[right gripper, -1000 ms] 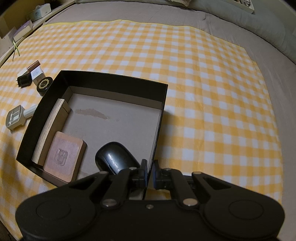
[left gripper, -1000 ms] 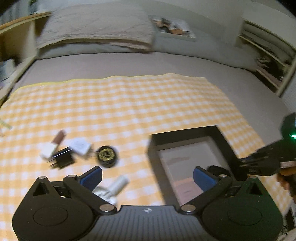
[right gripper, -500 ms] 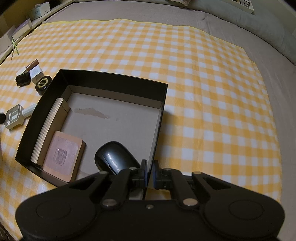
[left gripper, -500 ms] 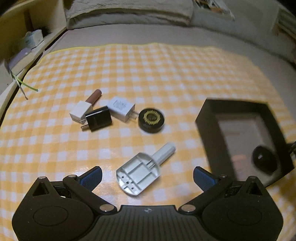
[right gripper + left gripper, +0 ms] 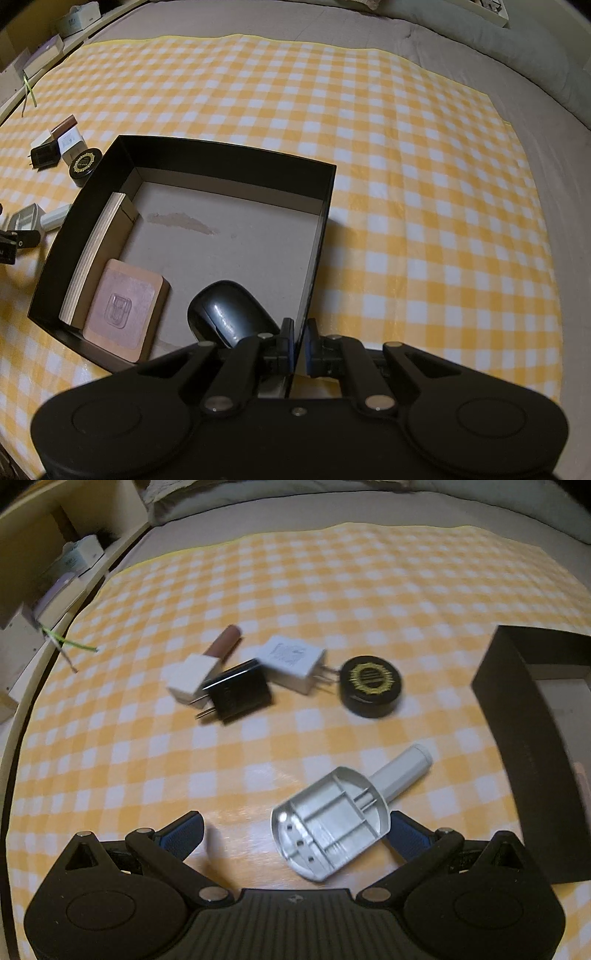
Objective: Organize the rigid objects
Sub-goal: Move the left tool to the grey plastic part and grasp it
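A: Left of the black box [image 5: 236, 162]?
B: Lipstick [image 5: 207, 664], black plug [image 5: 240, 696], white charger [image 5: 291, 662], round tin [image 5: 371, 690], on the checked cloth [image 5: 332, 590]. Nearer: grey holder [image 5: 332, 830], inside the spread left gripper [image 5: 295, 836], pads not pressing.
A: Right gripper [image 5: 299, 347]?
B: Pinching the box's right wall. Mouse [image 5: 231, 314], wooden blocks [image 5: 123, 317] inside.

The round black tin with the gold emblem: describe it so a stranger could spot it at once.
On the yellow checked cloth, look just outside the black box. The round black tin lies by the white charger, at its prongs. It is the only round item there, with a gold sunburst emblem on its lid.
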{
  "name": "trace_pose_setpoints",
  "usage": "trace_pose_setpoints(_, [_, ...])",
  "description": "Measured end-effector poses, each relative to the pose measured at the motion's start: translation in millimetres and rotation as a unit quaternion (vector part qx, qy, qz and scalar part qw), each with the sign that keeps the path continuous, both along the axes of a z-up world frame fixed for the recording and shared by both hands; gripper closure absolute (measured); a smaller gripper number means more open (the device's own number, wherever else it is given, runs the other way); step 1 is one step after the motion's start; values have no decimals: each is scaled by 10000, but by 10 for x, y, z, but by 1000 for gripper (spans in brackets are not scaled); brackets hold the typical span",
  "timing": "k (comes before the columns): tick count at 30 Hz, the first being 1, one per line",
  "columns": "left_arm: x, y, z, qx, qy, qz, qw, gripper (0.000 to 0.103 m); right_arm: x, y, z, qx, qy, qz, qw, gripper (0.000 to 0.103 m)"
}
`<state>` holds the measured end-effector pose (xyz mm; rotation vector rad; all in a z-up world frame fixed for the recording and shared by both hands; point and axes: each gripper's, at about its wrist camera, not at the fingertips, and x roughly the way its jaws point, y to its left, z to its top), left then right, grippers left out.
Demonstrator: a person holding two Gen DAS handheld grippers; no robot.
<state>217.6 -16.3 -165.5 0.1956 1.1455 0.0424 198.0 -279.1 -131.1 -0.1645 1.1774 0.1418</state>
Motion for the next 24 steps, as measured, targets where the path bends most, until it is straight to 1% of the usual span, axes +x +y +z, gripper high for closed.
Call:
trace_pose_setpoints(4, [-12,148,41,-84,-6,116,9999,0,-22,30,-5,-43,-8,27,10000,97])
trace_pose_setpoints(7, [1,244,37,-350,73,172,9992,0,-23,27,-8,-35,-10,25,10000,97])
trace_pose_setpoints(9, [26,296,20,-561,138,340,9978,4,-26,33,-5,-35,-7,24,10000,97])
trace_pose_setpoints(12, [43,340,18,-865,175,567,9945,15,-28,36,-5,-40,-9,36,10000,97])
trace_pose_setpoints(15, [65,310,32,-918,158,581,9940,25,-28,35,-5,-38,-8,36,10000,97])
trace_pose_setpoints(16, [62,292,38,-923,157,577,9939,30,-27,34,-6,-39,-8,39,10000,97])
trace_pose_setpoints(17, [65,276,42,-925,154,564,9940,38,-29,34,-4,-37,-9,37,10000,97])
trace_pose_setpoints(24, [80,230,62,-1004,98,506,9936,38,-31,37,-3,-34,-7,37,10000,97])
